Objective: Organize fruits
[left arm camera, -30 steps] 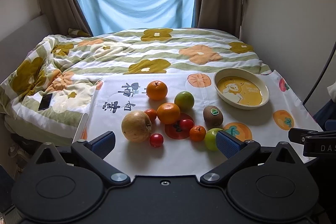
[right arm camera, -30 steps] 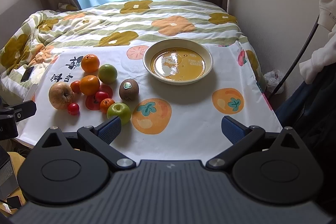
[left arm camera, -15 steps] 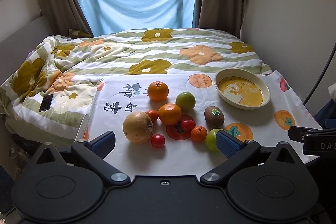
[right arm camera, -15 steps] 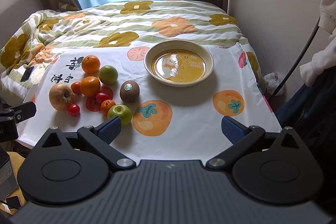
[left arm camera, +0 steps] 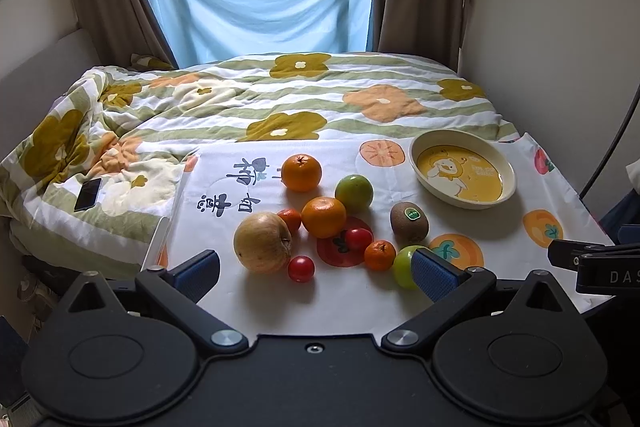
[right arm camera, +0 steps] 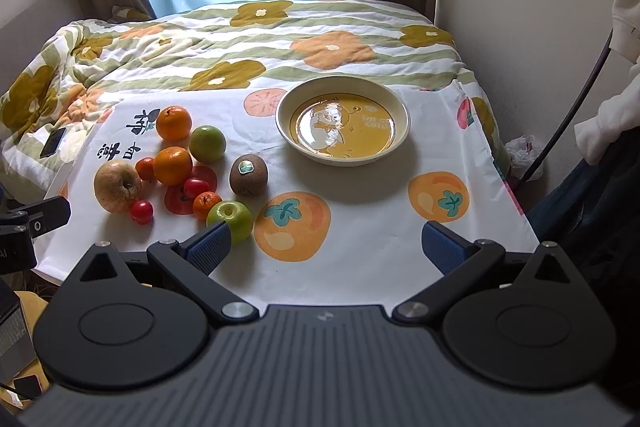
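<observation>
Sitting fruit: a loose cluster on the left of the cloth [right arm camera: 360, 219], none of it in the bowl [right arm camera: 402, 125].
Green apple: nearest fruit; in the left view the pad [left arm camera: 434, 273] covers its right half, in the right view the pad [right arm camera: 208, 247] covers its lower left [right arm camera: 234, 215].
Kiwi: [right arm camera: 248, 175] just behind the green apple, sticker up, standing alone between cluster and bowl.
Tan apple: [left arm camera: 262, 242] at the cluster's left, a cherry tomato [left arm camera: 301, 268] just beside it.
Small fruits: a mandarin [left arm camera: 379, 255] and tomato [left arm camera: 359, 239] lie on a printed red patch; another small one [left arm camera: 289, 219] is half hidden behind the tan apple, kind unclear.
Oranges: two [left arm camera: 323, 217] [left arm camera: 301, 172], with a green round fruit [left arm camera: 354, 191] beside them, kind unclear.
Bowl: right of the fruit, well apart; glare blurs its picture in the right view.
Left gripper [left arm camera: 316, 269]: jaws spread wide, holding nothing.
Right gripper [right arm camera: 326, 247]: jaws spread wide, holding nothing.
Bench: hidden under the cloth.
Phone [left arm camera: 88, 194]: on the bed, far left.
</observation>
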### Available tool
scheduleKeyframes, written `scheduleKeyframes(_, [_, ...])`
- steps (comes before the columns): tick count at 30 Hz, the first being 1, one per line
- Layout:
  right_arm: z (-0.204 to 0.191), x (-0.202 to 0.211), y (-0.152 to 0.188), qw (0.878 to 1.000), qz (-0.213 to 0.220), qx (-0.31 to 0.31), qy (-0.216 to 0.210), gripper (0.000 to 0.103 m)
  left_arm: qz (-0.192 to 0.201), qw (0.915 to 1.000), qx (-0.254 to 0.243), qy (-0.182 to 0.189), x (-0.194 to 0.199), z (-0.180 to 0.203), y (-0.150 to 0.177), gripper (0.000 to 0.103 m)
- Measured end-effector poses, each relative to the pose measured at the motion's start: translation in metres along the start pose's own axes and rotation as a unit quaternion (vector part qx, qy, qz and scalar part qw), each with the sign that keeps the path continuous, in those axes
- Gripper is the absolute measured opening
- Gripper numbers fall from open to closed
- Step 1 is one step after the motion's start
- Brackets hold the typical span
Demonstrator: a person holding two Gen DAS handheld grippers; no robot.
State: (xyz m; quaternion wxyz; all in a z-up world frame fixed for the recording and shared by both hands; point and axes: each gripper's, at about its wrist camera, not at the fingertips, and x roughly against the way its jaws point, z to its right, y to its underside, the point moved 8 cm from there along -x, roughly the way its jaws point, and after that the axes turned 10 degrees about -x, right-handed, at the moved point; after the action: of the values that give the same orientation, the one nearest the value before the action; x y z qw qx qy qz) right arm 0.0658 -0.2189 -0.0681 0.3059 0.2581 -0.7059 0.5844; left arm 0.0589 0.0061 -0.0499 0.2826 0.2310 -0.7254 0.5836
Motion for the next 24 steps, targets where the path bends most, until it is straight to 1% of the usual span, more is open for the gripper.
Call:
scheduleKeyframes(10, [0.0, -0.001, 0.0, 1.0, 0.0, 0.001, 0.0, 0.103, -0.002, 1.0, 0.001, -0.001, -0.001, 0.0, 0.0, 0.103])
scheduleKeyframes(15, [-0.002, -0.001, -0.002, 1.0, -0.003, 0.004, -0.005, 0.103, -0.007, 0.9999, 0.007, -0.008, -0.003, 0.0, 0.0, 0.103])
scheduleKeyframes(18, [-0.006, -0.004, -0.002, 1.0, -0.012, 0.012, -0.018, 0.103, -0.009, 0.9997, 0.014, -0.016, -0.006, -0.001, 0.0, 0.103])
scheduleKeyframes(24, [-0.018, -0.027, 0.004, 0.996, -0.036, 0.051, -0.067, 0.103, -0.024, 0.9984, 0.041, -0.031, -0.023, -0.003, 0.007, 0.103])
